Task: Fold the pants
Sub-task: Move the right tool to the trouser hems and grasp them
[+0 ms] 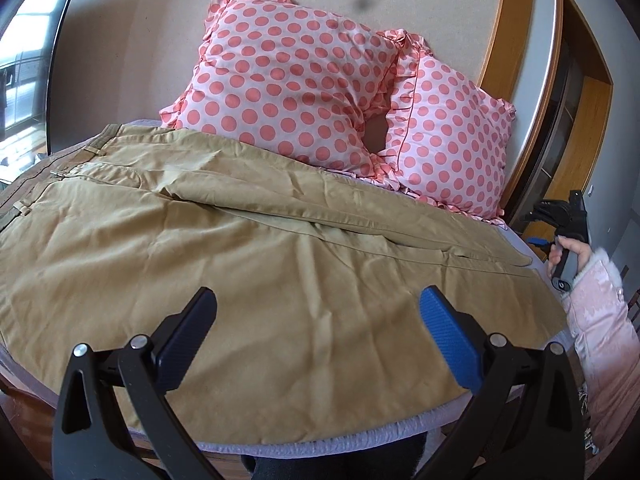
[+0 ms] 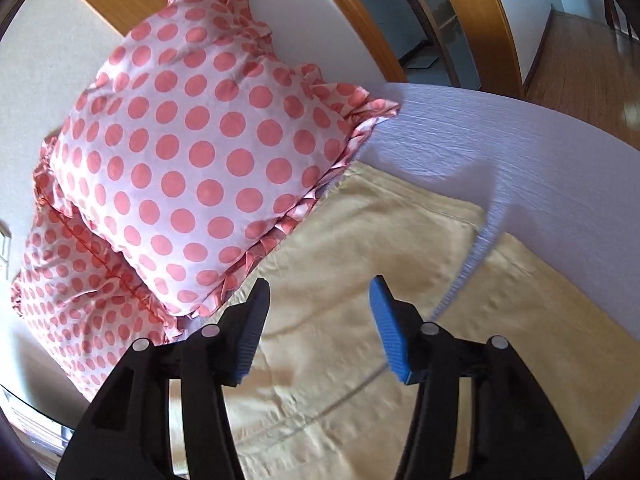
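Tan pants (image 1: 248, 240) lie spread flat on the bed, waistband at the left, legs running right. My left gripper (image 1: 318, 304) is open and empty, hovering over the near leg. In the right wrist view the leg ends (image 2: 360, 240) lie side by side on the sheet. My right gripper (image 2: 318, 300) is open and empty above them. It also shows in the left wrist view (image 1: 560, 216), held at the bed's right edge beyond the leg ends.
Two pink polka-dot pillows (image 1: 288, 80) (image 1: 452, 148) lean against the wall behind the pants; one (image 2: 200, 152) lies close left of my right gripper. The lilac bedsheet (image 2: 500, 136) extends past the leg ends. A wooden door frame (image 1: 508, 20) stands at right.
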`<action>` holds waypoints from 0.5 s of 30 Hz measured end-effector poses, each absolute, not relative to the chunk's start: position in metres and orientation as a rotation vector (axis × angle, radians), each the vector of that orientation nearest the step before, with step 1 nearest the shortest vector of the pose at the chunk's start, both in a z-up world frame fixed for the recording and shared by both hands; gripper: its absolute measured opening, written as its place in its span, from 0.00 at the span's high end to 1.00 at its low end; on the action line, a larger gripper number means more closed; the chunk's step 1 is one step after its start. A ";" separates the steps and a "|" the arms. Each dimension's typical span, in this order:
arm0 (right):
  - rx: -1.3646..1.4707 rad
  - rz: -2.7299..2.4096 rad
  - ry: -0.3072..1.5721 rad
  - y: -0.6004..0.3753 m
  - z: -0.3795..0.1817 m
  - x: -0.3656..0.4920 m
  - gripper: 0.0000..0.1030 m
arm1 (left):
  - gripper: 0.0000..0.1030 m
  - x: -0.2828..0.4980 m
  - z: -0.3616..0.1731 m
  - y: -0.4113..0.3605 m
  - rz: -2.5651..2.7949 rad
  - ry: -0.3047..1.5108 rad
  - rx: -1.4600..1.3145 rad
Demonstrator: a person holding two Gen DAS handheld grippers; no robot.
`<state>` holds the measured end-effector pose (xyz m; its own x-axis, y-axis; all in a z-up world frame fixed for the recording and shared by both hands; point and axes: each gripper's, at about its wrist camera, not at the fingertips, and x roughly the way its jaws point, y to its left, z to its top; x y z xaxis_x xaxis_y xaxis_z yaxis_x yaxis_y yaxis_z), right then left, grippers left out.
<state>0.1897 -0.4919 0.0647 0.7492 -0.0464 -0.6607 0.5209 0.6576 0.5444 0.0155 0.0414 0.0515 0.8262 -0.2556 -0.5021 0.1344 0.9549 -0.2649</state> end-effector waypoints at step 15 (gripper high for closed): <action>0.467 -0.813 0.847 -0.481 0.016 0.349 0.56 | 0.02 0.046 0.036 0.059 -0.166 0.604 -0.167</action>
